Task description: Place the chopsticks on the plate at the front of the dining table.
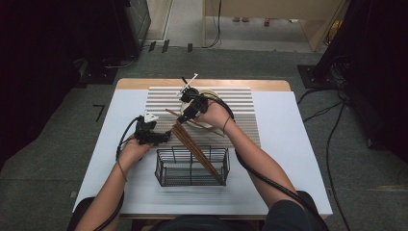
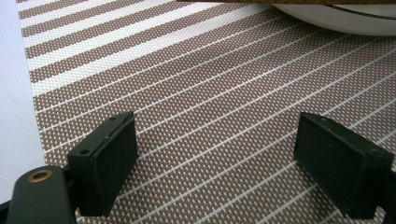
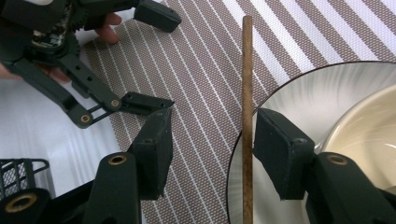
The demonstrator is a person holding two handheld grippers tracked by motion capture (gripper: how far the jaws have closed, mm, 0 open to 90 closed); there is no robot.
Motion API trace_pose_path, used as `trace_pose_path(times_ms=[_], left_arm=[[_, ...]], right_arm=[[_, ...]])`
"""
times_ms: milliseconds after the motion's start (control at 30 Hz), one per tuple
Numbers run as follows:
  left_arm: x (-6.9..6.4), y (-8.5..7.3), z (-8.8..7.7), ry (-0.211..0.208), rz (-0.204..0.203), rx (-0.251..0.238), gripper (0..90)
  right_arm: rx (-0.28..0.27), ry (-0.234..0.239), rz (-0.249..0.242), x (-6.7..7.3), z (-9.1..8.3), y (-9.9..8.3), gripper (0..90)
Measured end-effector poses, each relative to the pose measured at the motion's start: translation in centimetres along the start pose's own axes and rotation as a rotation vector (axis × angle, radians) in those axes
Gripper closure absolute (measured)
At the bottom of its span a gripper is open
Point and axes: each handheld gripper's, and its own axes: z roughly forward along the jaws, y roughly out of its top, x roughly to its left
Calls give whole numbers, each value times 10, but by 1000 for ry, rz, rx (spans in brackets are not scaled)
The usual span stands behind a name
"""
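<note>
The right gripper (image 3: 210, 140) has its jaws apart, with a single chopstick (image 3: 247, 93) running lengthwise between them, close against the right-hand pad and well clear of the left one. The stick lies across the rim of the plate (image 3: 280, 98), so part of it rests on china and part hangs over the mat (image 3: 201, 60). If the jaws close from here, I judge the far pad would sweep some way before meeting wood; it could push the stick sideways along the rim and roll it off before the grip bites. The hard, curved rim under the nearer pad could also tip the stick or let the pad scrape the plate.

The left gripper (image 2: 215, 154) is also wide open, holding nothing, with bare mat between its pads and the plate's edge ahead. In the right gripper view it sits just beyond the right jaws, near enough that a swing of the stick could strike it.

In the high view, more chopsticks (image 1: 197, 151) lean out of the wire basket (image 1: 166, 171) toward the right gripper; a careless lift could knock them.
</note>
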Motion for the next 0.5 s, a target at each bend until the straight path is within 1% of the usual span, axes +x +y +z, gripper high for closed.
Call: trace_pose_path(times_ms=[33,100,167,300,333,400,433,500], left_arm=[[0,0,0,0,0,-1,139],[0,0,0,0,0,-1,139],[0,0,0,0,0,0,139],[0,0,0,0,0,-1,139],[0,0,0,0,0,-1,139],[0,0,0,0,0,-1,139],[0,0,0,0,-1,-1,139],[0,0,0,0,0,-1,139]], right_arm=[[-4,14,12,0,-1,-1,464],[-7,19,18,0,-1,-2,461],[-11,32,39,-1,-2,-3,427],[-37,49,73,-3,-6,-4,385],[-42,65,81,-3,-8,-5,361],[-44,68,82,-3,-8,-6,363],[-53,89,92,-2,-10,-7,365],[-55,84,92,-1,-10,-8,360]])
